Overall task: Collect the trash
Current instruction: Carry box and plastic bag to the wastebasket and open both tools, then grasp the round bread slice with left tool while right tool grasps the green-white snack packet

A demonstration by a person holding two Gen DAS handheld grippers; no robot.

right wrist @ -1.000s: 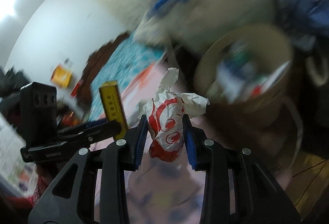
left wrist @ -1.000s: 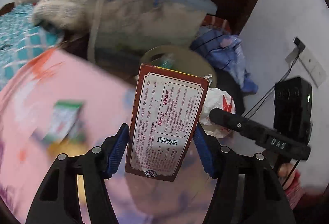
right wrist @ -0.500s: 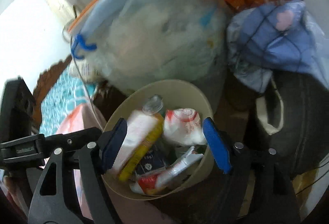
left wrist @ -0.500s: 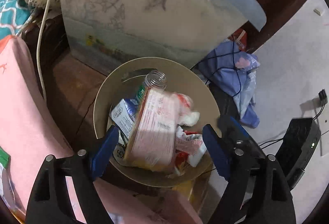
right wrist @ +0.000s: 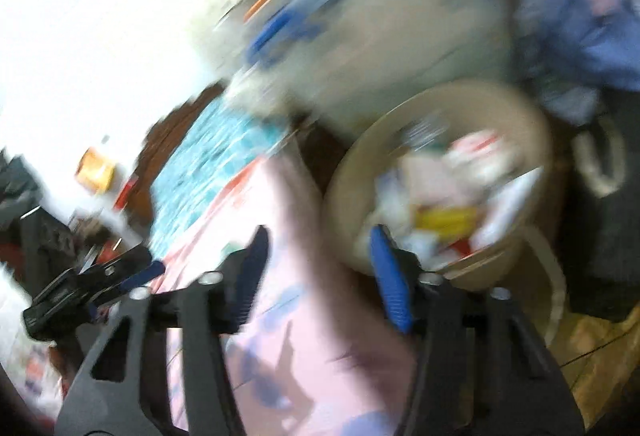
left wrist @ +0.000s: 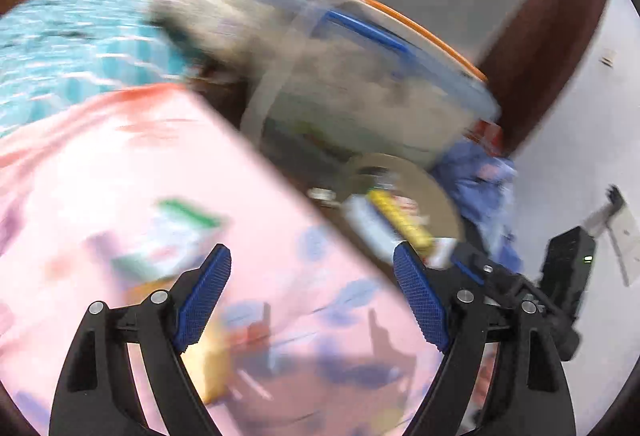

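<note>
The trash bin (right wrist: 536, 140), round and tan, is sitting right of centre in the right wrist view, rim blurred, tight against the edge of the pink sheet (right wrist: 280, 316). Trash is lying heaped inside it: a yellow-edged box (right wrist: 448, 216) and white-and-red wrappers (right wrist: 476, 148). In the left wrist view the bin (left wrist: 436, 192) is showing at centre right, partly hidden behind the sheet's edge, the yellow-edged box (left wrist: 400, 220) poking out.

A green-and-white packet (left wrist: 176, 236) is lying on the pink sheet (left wrist: 120, 164) at centre left, well apart from the bin. Something yellowish is lying near the lower centre, too blurred to name.

Room around the bin is looking tight: a clear storage box with a blue handle (left wrist: 360, 84) is crowding it above, and a blue cloth bundle (left wrist: 480, 180) is lying just beside it to the right. The sheet is stretching open toward the left.

No writing is readable; both views are smeared.

The left gripper (left wrist: 312, 296) is tilting downward over the sheet, jaws spread wide, nothing between them. The right gripper (right wrist: 320, 268) is pointing gently down at the sheet's edge beside the bin, its jaws closing with nothing between them. In the right wrist view the left gripper (right wrist: 120, 276) is appearing at lower left.
</note>
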